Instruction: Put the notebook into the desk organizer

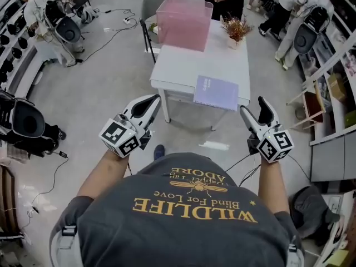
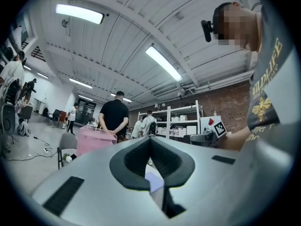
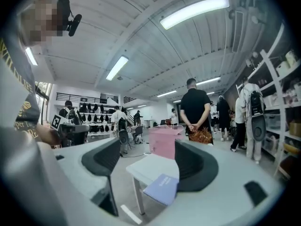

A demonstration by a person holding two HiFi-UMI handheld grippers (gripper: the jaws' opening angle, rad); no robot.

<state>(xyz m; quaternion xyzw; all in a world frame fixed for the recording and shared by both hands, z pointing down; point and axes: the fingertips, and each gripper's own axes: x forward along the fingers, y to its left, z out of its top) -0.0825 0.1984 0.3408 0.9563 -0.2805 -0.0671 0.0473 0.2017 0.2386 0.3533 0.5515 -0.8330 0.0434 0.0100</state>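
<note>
Left gripper (image 1: 150, 102): low at the left, well short of the table (image 1: 178, 65), jaws pressed together at the tips, nothing between them.

Far left of the tabletop: pink see-through organizer (image 1: 183, 22), open at the top.

Near right corner of the table: notebook (image 1: 216, 92), lying flat and closed, with a lilac cover, one edge slightly past the table's near rim. Well apart from the organizer. Beyond both grippers and touched by neither; between the two in the head view, closer to the right one.

Far right of the table: small pot of dried flowers (image 1: 237, 29).

Right gripper (image 1: 255, 109): low at the right, jaws spread wide and empty, with the notebook framed between them in its own view, close to the right jaw.

Small white print on the notebook cover, too small to read. On the person's dark shirt (image 1: 194, 204), in yellow: "WILDLIFE", "Blind For Love", "ADORE".
</note>
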